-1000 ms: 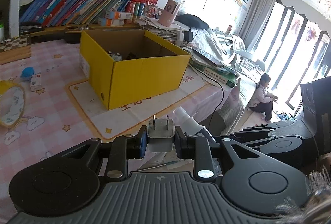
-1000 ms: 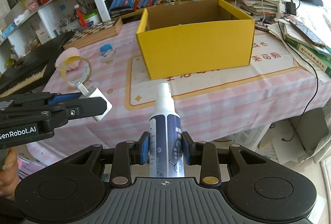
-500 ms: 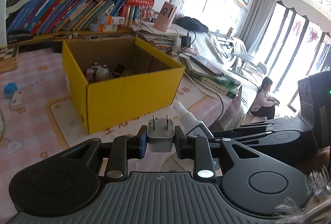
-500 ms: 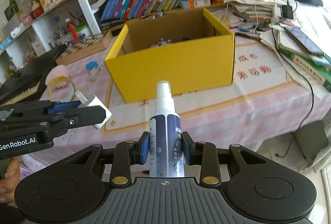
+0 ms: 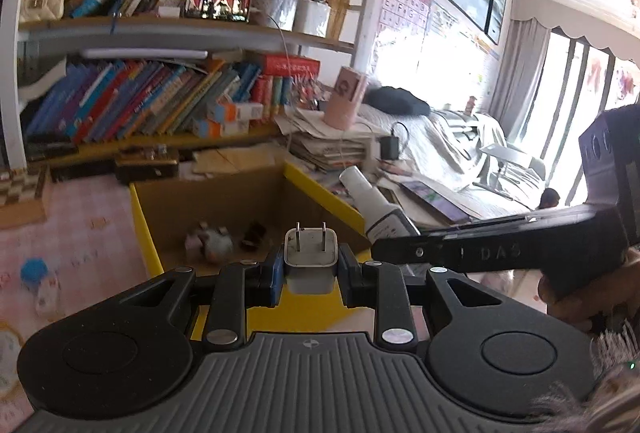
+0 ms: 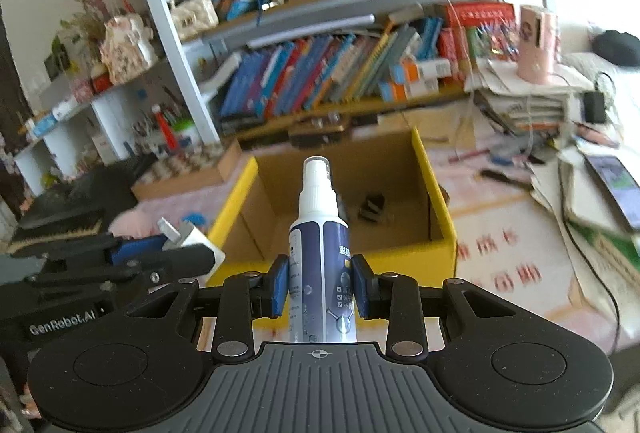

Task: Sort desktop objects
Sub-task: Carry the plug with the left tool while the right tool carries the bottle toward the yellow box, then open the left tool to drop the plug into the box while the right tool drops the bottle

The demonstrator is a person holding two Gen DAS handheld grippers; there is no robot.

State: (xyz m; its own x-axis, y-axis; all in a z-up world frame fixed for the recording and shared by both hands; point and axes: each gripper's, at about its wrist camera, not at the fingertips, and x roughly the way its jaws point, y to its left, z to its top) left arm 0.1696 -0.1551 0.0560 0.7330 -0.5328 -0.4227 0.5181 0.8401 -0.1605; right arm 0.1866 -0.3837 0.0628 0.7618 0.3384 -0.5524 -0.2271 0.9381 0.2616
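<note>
My left gripper (image 5: pixel 309 275) is shut on a white plug adapter (image 5: pixel 310 259), prongs pointing forward, held over the near edge of the open yellow box (image 5: pixel 149 233). My right gripper (image 6: pixel 320 287) is shut on a white and blue spray bottle (image 6: pixel 320 269), upright, above the same box's (image 6: pixel 442 229) near wall. The bottle also shows in the left wrist view (image 5: pixel 374 209), and the adapter in the right wrist view (image 6: pixel 192 237). Small items (image 5: pixel 212 241) lie on the box floor.
The box stands on a pink checked tablecloth (image 5: pixel 80 233). A blue-capped small item (image 5: pixel 34 271) lies left of the box. Bookshelves (image 6: pixel 340 73) stand behind it. Stacked papers, cables and a pink cup (image 6: pixel 538 47) crowd the right side.
Both grippers have moved forward and higher towards the yellow box, which now fills the view from above. Both still hold their objects.
</note>
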